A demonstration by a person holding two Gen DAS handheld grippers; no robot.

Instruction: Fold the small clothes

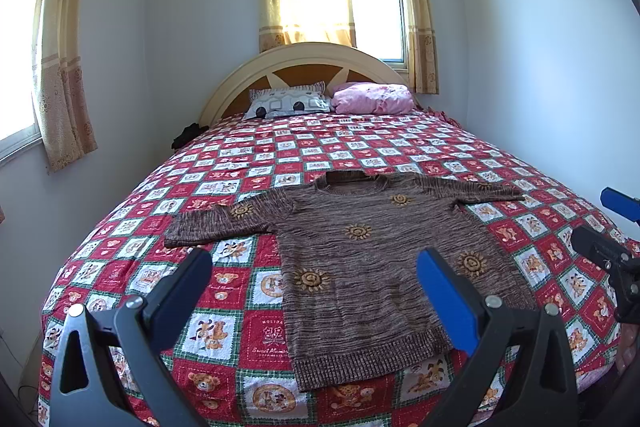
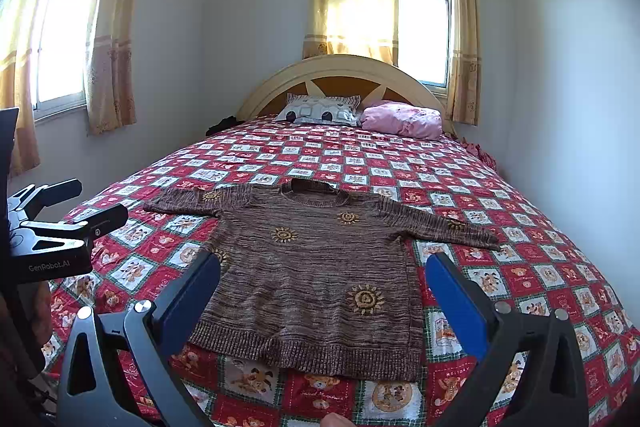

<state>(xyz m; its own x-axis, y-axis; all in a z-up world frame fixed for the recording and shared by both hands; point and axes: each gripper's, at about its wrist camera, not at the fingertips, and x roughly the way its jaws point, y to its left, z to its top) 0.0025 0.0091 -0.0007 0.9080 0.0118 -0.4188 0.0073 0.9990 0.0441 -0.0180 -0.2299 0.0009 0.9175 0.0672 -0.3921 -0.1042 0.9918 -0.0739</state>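
The bed (image 1: 132,211), covered in a red checked quilt, fills the middle of both views. The brown sweater (image 1: 360,259) is spread flat in the lower centre, sleeves out, unfolded. The quilt could be pinched together with the knit if a bite is taken too deep, and the loose sleeves could be dragged askew. Two pillows (image 1: 328,101) are seen far up the frame, well apart. Nothing is judged to obstruct. The left gripper (image 1: 316,275) and right gripper (image 2: 324,279) are held wide and empty.
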